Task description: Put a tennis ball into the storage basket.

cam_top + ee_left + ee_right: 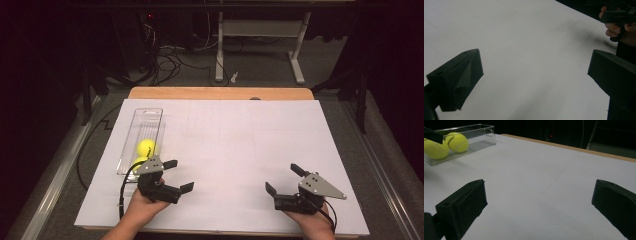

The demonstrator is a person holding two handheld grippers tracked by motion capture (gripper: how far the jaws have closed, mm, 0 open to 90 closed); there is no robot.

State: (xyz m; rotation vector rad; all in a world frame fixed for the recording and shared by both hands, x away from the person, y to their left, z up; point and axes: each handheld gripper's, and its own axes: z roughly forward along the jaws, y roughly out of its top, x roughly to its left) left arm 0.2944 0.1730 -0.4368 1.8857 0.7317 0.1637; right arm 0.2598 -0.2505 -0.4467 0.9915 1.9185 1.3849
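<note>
Beside left gripper (pixel 178 175), clear tray (pixel 150 116), tennis balls (pixel 146 146)

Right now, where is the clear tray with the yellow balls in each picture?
High view: clear tray left of centre on the white table, beyond the left gripper.
Left gripper view: I see no tray here.
Right gripper view: top-left corner, two balls inside.
Shared landmark: the white table.
</note>
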